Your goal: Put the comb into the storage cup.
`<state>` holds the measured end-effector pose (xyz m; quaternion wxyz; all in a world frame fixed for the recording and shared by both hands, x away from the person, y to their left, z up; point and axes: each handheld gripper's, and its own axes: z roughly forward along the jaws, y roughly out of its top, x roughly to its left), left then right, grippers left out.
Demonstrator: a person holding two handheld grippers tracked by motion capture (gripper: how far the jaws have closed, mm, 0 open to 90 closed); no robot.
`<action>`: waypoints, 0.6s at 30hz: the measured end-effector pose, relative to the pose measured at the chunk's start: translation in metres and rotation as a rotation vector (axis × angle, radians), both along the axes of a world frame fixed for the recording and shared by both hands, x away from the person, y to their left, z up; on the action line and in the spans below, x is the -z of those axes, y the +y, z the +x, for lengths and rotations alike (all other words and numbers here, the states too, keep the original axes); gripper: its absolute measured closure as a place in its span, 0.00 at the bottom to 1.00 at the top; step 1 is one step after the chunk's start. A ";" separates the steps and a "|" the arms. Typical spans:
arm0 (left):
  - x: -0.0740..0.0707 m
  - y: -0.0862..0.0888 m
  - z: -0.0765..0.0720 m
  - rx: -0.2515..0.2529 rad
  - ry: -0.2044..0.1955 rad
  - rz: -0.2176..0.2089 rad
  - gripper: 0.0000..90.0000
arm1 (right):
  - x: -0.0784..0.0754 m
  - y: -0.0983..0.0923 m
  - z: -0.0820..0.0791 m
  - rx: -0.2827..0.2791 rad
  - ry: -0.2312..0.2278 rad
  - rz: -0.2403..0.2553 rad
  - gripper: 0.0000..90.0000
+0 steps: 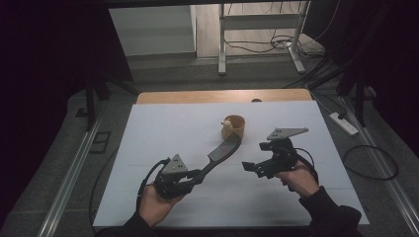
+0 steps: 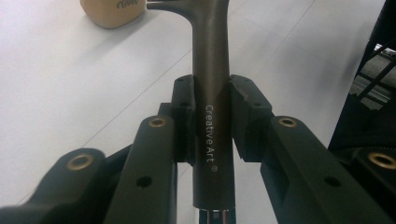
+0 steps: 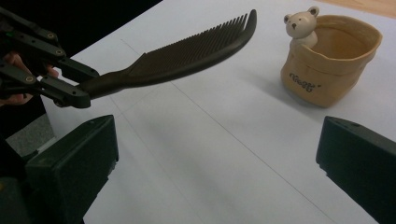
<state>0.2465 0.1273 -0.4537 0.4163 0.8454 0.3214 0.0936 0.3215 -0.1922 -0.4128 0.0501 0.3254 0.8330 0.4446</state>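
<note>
- "Creative Art ®" is printed in pale letters along the handle of the dark plastic comb.
- Dark lettering is borne by the tan bag-shaped pot, too blurred to be read.

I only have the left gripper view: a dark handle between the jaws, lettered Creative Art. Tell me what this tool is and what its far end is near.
Observer: It is a dark wide-tooth comb. The left gripper is shut on its handle, and the toothed end is raised off the white table.
Operator: Identify the tan thing at my top edge.
Observer: A small tan pot shaped like a paper bag, with a white bear figure at its rim. The comb's tip points toward it.
Operator: Report the other gripper.
Observer: The right gripper is open with nothing between its jaws, held above the table to the right of the comb.
</note>
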 end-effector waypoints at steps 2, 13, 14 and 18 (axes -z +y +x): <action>0.000 -0.001 0.000 0.003 -0.001 0.002 0.80 | -0.001 0.003 0.002 0.008 0.010 -0.001 0.00; 0.000 -0.006 0.000 0.015 -0.009 0.000 0.80 | -0.006 0.019 0.007 0.003 0.062 0.009 0.00; 0.000 -0.006 0.000 0.016 -0.010 -0.001 0.80 | -0.006 0.020 0.008 0.000 0.066 0.008 0.00; 0.000 -0.007 -0.001 0.017 -0.013 -0.002 0.80 | -0.006 0.027 0.013 0.006 0.096 0.019 0.00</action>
